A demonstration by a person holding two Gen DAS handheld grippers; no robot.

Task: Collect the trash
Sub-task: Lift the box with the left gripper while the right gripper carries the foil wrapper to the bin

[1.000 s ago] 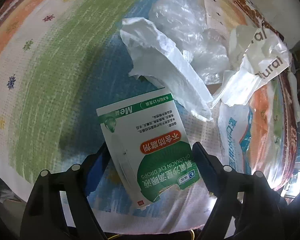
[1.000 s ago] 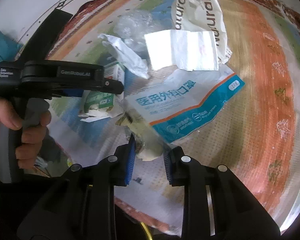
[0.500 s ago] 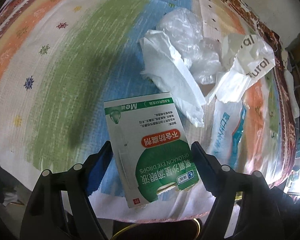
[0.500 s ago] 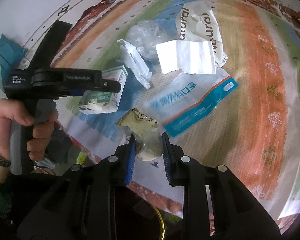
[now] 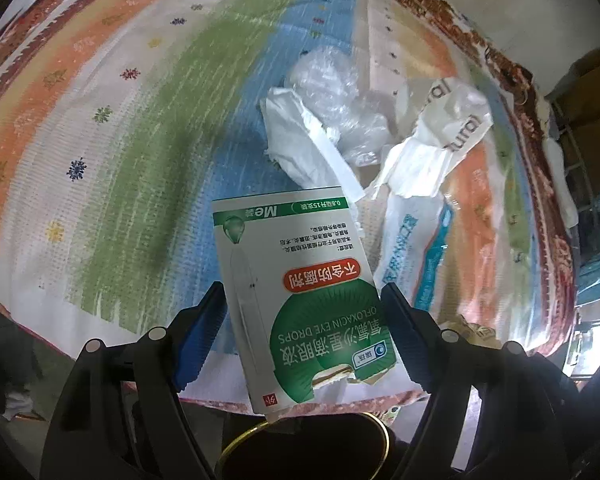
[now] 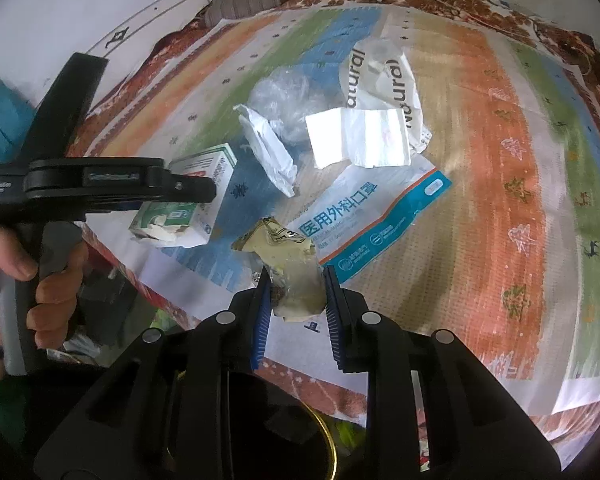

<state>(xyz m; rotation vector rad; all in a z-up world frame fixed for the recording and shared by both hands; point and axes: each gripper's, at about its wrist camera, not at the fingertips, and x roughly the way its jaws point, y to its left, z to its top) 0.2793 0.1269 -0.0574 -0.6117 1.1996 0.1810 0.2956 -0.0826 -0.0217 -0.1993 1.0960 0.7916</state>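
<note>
Only the right wrist view shows the person's hand (image 6: 40, 280) at the left edge, wrapped round the handle of the left hand-held gripper (image 6: 204, 194); in its own view the left hand-held gripper (image 5: 300, 312) pinches a flat green-and-white eye-drop carton (image 5: 300, 280), torn at its near end, lifted off the striped woven cloth (image 5: 100, 120); right of centre lie crumpled white paper (image 5: 300, 148), clear plastic film (image 5: 340, 96) and a glossy blue-edged mask pouch (image 6: 372, 220); the right hand-held gripper (image 6: 296, 300), lower centre, is clamped on a crinkled yellowish wrapper (image 6: 292, 264).
</note>
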